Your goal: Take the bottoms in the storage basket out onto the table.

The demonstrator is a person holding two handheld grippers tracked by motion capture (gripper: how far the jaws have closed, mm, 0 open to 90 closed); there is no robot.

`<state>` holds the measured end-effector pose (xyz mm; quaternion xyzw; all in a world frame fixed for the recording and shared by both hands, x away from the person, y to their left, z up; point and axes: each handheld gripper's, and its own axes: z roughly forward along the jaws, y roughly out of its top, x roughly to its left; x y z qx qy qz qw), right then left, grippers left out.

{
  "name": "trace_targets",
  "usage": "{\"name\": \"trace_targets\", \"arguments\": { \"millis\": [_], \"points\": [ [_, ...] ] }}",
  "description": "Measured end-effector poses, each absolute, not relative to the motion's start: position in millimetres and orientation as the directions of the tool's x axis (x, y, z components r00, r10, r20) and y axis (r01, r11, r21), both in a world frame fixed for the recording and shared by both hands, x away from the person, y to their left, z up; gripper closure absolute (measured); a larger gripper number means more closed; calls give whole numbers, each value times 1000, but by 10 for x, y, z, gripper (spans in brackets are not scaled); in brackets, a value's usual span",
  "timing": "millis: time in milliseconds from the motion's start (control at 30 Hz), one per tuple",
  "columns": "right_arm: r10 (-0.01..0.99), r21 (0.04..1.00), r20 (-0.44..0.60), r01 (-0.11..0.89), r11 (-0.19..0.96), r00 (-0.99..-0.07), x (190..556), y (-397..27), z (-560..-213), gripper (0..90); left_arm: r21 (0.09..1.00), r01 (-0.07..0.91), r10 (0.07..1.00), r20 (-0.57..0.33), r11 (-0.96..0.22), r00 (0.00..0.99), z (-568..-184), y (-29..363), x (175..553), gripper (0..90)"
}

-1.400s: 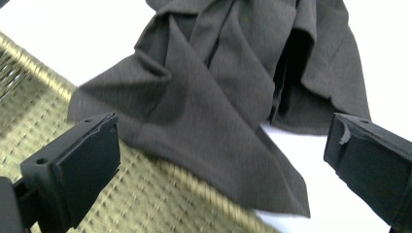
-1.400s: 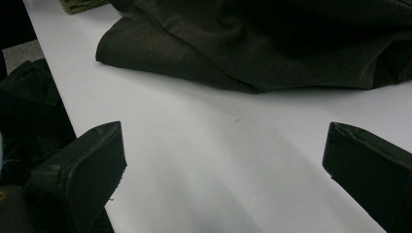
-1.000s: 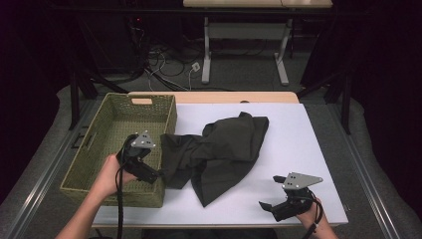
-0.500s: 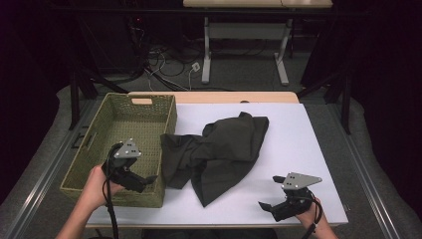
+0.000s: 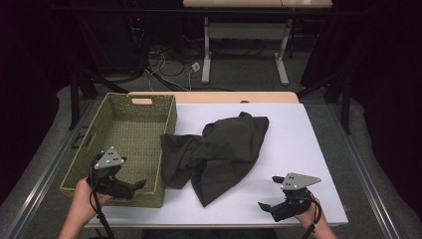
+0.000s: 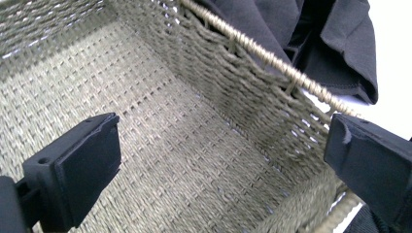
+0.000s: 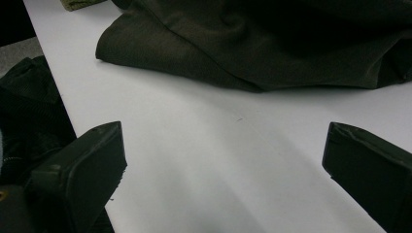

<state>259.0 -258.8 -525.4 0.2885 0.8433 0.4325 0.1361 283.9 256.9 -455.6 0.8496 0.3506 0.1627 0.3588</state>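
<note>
At the table's (image 5: pixel 308 164) near right corner the right gripper (image 5: pixel 267 207) rested with jaws wide and empty, as it had a second before. The left gripper (image 5: pixel 141 184) had let go of the dark cloth (image 5: pixel 219 149) and drawn back to the near end of the woven basket (image 5: pixel 169 119), jaws wide over its bare floor. The cloth lay crumpled mid-table, one edge against the basket's right wall; it likely needed regrasping.

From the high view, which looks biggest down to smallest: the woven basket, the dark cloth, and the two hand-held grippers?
1. Woven basket and dark cloth: too alike to rank.
2. Left gripper and right gripper: far smaller, alike.
</note>
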Motion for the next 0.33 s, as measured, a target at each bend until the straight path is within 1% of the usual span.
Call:
{"name": "trace_targets", "arguments": {
  "millis": [167,233,300,333],
  "points": [
    [605,807,17,368,462,-796,2594,-2590,-5257,16,754,484,728,-10,-445,685,-4637,2662,2778,2],
    [605,805,19,371,463,-796,2589,-2591,-5253,15,762,491,722,-45,-422,690,-4650,2708,2771,3],
    [603,806,19,370,463,-798,2588,-2591,-5252,15,759,491,732,-28,-427,681,-4648,2729,2763,3],
    [603,806,19,369,463,-797,2589,-2591,-5253,16,765,493,732,-41,-415,680,-4649,2740,2760,3]
  ]
}}
